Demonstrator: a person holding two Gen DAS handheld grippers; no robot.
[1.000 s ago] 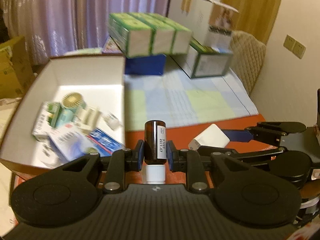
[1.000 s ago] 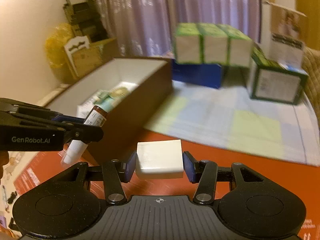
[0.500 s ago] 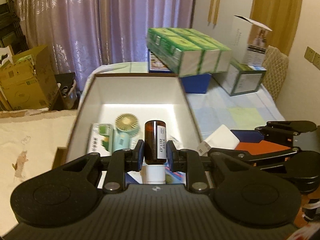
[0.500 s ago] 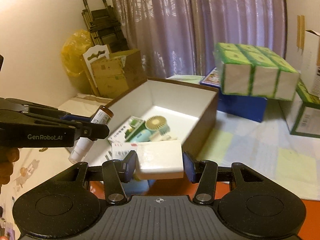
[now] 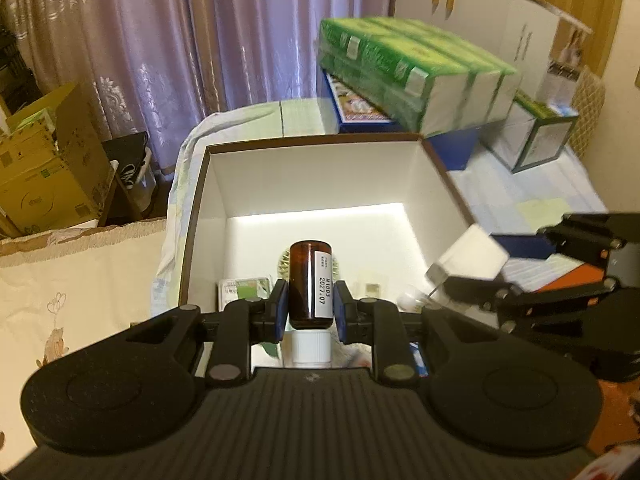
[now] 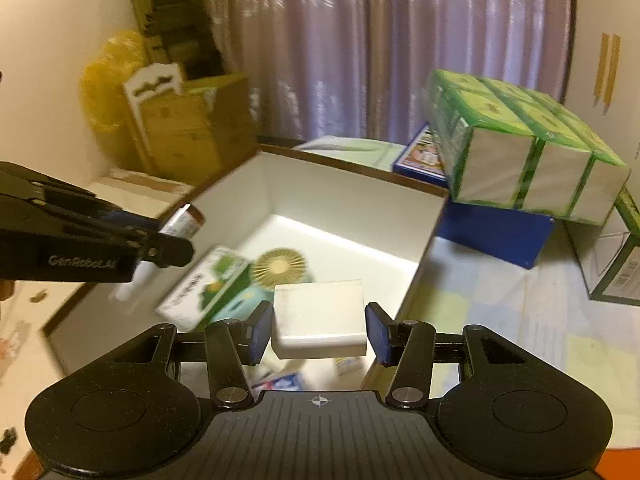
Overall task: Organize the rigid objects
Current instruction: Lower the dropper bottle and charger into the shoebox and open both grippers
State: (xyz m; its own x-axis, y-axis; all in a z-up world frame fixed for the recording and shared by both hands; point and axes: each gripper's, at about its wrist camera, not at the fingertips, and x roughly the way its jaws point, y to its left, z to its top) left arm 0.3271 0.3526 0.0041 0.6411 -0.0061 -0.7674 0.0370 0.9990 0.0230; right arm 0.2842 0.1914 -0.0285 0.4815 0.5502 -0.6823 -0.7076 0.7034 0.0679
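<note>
Brown bottle (image 5: 310,284) and white block (image 6: 320,318), each clamped in tongs, now hang over the box (image 5: 316,176).

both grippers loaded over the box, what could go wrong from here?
1. The left gripper holds the bottle cap-down above a fan and a carton; dropped from here it may bounce or knock them.
2. The white block, in the right gripper, hangs near the box right wall; it could clip the rim.
3. The grippers are close together; they could collide.
</note>
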